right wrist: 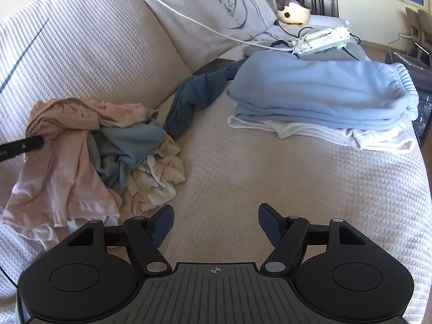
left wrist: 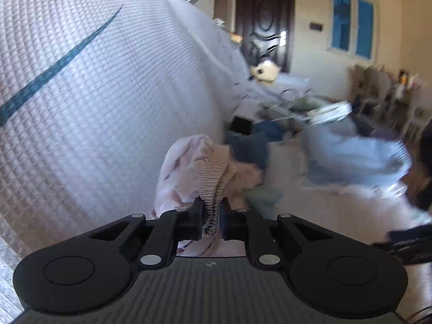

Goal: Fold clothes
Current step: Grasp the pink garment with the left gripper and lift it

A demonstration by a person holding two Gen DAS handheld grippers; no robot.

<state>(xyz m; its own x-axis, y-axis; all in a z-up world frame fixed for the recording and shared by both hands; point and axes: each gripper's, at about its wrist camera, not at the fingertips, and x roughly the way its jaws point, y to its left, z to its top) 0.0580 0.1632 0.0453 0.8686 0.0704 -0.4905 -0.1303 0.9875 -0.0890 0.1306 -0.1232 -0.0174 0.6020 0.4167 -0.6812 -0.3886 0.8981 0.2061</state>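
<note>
The right half of the left wrist view is being smeared by blur: a light blue folded garment (left wrist: 359, 156) and a white power strip (left wrist: 329, 112) are being reduced to streaks. The lower part of a pink garment (left wrist: 189, 167) is being hidden behind the left gripper (left wrist: 211, 210). In the right wrist view, that gripper is being cut off by the left edge, only a black finger (right wrist: 24, 144) being shown.

Bare sofa seat (right wrist: 243, 178) — clothes pile (right wrist: 89, 156) left

Cream waffle-weave sofa (right wrist: 243, 189), dark panelled door (left wrist: 266, 24), blue-paned window (left wrist: 352, 21), pale walls, daylight.
</note>
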